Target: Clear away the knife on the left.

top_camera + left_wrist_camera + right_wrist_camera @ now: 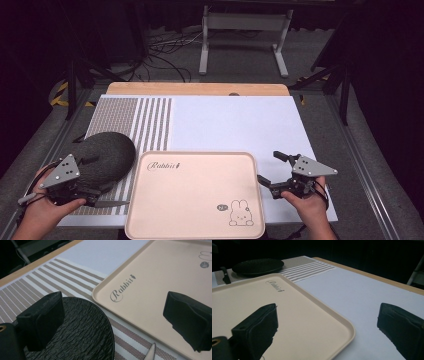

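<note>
The tray (195, 195) is flanked by both grippers, left (87, 192) and right (274, 169), jaws spread, nothing held. The plate's (82, 335) ridged texture is revealed in the left gripper view.

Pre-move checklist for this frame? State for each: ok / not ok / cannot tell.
1. Left claw open, holding nothing: ok.
2. Right claw open, holding nothing: ok.
3. Tray bare, nothing lying in it: ok.
4. Black plate flat on the striped mat, beside the tray's left edge: ok.
5. Left claw lined up on the plate: not ok; its jaws straddle the plate rim and the tray's rim, gripping neither.
6. What the thin pale tip near the plate belongs to: cannot tell.
</note>
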A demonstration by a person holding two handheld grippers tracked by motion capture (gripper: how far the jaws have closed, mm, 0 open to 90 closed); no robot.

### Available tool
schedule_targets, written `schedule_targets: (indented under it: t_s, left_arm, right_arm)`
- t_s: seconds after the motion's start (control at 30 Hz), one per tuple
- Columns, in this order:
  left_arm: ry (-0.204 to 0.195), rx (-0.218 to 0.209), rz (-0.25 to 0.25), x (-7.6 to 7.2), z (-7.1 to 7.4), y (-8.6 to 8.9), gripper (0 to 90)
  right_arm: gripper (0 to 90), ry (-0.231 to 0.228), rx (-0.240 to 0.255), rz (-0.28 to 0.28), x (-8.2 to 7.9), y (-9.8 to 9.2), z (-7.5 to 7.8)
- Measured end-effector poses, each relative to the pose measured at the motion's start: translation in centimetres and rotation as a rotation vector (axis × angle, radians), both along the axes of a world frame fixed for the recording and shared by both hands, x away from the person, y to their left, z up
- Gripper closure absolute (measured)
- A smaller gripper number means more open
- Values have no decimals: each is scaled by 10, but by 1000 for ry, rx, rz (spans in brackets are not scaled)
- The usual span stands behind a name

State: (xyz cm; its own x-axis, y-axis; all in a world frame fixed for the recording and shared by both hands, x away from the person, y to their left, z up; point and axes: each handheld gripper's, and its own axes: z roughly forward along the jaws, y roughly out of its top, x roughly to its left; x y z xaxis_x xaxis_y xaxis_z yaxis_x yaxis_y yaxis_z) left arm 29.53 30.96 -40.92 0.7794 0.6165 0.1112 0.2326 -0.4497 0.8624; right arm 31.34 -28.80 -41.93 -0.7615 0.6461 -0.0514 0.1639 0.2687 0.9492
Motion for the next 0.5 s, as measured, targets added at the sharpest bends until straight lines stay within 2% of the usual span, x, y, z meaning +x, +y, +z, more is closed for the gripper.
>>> schedule_targets:
  t_s: [0.07, 0.27, 0.3, 0.33, 0.37, 0.4, 0.5]
  left_arm:
    - [8, 12, -7, 0, 2, -1, 53]
    - [60, 124, -67, 2, 9, -5, 74]
    - [74, 159, -80, 2, 11, -7, 76]
    - [74, 159, -80, 2, 11, -7, 76]
    - [80, 189, -89, 2, 14, -8, 76]
    - [80, 189, -89, 2, 14, -8, 75]
    - [96, 243, -105, 2, 18, -8, 75]
  right_arm:
    - [38, 0, -1, 1, 0, 0, 0]
    - [38, 1, 1, 6, 0, -1, -1]
    - [37, 2, 1, 5, 0, -1, -1]
    - [37, 2, 1, 5, 0, -1, -1]
    - [37, 0, 1, 7, 0, -1, 0]
    - [37, 0, 1, 7, 0, -1, 0]
    - [36, 1, 1, 11, 0, 0, -1]
